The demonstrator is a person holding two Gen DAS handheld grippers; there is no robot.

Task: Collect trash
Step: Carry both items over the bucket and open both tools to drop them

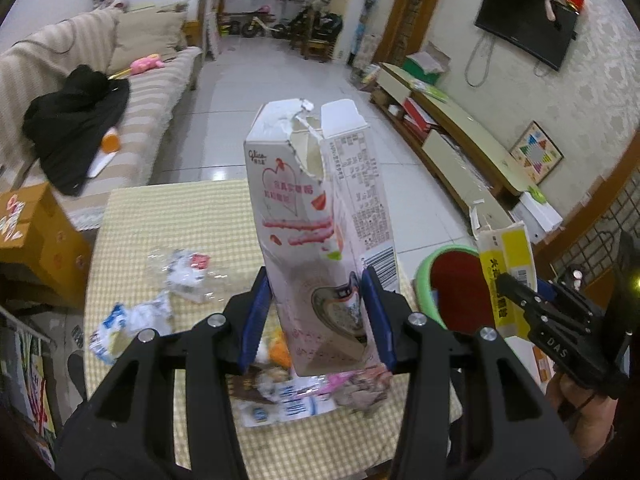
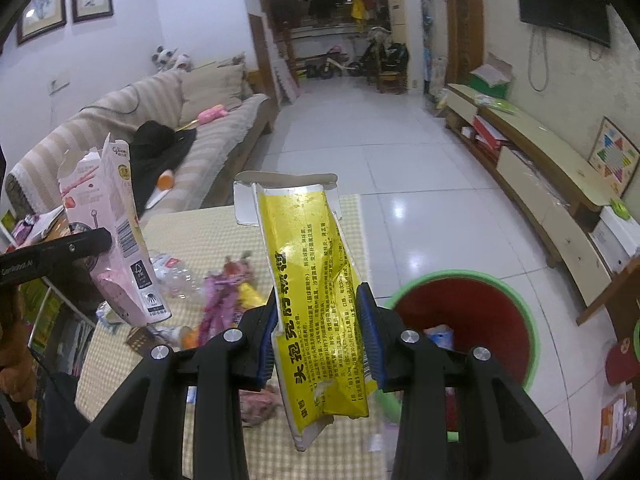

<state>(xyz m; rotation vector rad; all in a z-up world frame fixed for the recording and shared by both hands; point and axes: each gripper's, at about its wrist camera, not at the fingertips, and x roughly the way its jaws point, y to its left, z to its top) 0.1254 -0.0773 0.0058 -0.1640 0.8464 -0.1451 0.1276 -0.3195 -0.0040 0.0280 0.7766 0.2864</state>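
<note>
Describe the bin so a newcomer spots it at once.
Start at the checked table strewn with wrappers. Just past its right edge, on the tiled floor, stands the round bin. Its bright green rim around a deep red inside sets it apart from the pale floor and the wooden TV bench nearby.

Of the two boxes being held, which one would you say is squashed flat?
The yellow box in the right gripper; it is creased flat, whereas the pink box keeps its boxy shape.

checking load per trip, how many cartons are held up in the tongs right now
2. The pink carton is clamped in the left tongs above the table; the yellow carton is clamped in the right tongs, beside the bin.
</note>
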